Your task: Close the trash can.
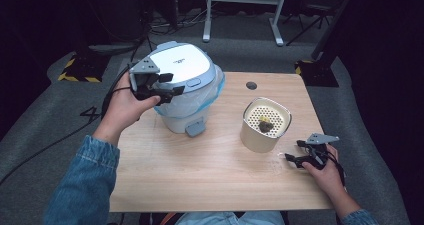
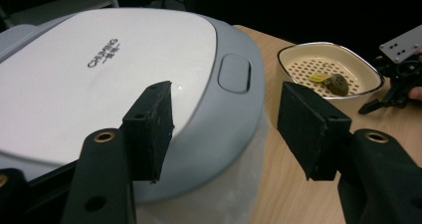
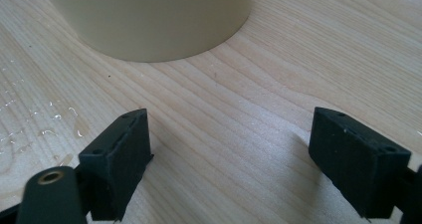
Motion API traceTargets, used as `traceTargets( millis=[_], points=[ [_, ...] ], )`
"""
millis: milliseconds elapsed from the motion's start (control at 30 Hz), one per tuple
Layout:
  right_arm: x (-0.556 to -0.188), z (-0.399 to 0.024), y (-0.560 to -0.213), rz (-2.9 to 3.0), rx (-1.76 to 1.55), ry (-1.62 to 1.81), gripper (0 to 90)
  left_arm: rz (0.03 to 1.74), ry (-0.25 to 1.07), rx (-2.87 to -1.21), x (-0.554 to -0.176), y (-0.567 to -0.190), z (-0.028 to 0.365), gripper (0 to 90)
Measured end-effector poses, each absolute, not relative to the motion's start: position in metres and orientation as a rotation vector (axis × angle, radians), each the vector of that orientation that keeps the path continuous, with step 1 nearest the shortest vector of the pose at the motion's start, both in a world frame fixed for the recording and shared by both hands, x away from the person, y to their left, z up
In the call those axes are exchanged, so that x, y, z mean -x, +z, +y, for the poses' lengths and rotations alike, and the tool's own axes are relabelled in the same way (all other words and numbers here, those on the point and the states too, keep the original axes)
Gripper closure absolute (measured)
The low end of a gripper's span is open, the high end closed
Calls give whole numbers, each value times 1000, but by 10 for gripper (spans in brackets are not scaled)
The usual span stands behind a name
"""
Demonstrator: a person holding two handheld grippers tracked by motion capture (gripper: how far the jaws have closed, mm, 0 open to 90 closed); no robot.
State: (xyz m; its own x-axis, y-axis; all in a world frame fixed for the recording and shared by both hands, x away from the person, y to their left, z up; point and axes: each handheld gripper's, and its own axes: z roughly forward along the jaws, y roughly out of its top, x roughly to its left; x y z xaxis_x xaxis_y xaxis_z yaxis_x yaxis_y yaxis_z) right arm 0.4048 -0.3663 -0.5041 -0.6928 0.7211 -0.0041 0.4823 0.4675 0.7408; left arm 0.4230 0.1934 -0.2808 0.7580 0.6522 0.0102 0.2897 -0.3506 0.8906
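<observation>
Two risks stand out: the open, empty left gripper (image 1: 167, 85) hovers at the closed lid of the bin (image 1: 186, 87) and could nudge it off the far table (image 1: 210, 170) edge. The bin is white and grey (plastic-lined). The right gripper (image 1: 296, 151), also open, rests beside the cream strainer cup (image 1: 265, 125), which it might tip.

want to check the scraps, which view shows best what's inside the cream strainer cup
The high view: it looks straight down onto the perforated insert of the strainer cup. The left gripper view gives a slanted look inside; the right gripper view catches just its outer wall.

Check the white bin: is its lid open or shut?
Shut. The lid lies flat on the bin, and its grey rim sits flush all round.
</observation>
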Motion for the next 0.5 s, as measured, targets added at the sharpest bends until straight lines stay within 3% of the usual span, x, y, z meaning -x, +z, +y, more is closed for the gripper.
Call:
traceTargets(
  millis=[500],
  points=[
    [-405, -366, -504, 2405, -1019, 1064, 168, 683, 459, -1984, -370, -313, 216, 372]
  ],
)
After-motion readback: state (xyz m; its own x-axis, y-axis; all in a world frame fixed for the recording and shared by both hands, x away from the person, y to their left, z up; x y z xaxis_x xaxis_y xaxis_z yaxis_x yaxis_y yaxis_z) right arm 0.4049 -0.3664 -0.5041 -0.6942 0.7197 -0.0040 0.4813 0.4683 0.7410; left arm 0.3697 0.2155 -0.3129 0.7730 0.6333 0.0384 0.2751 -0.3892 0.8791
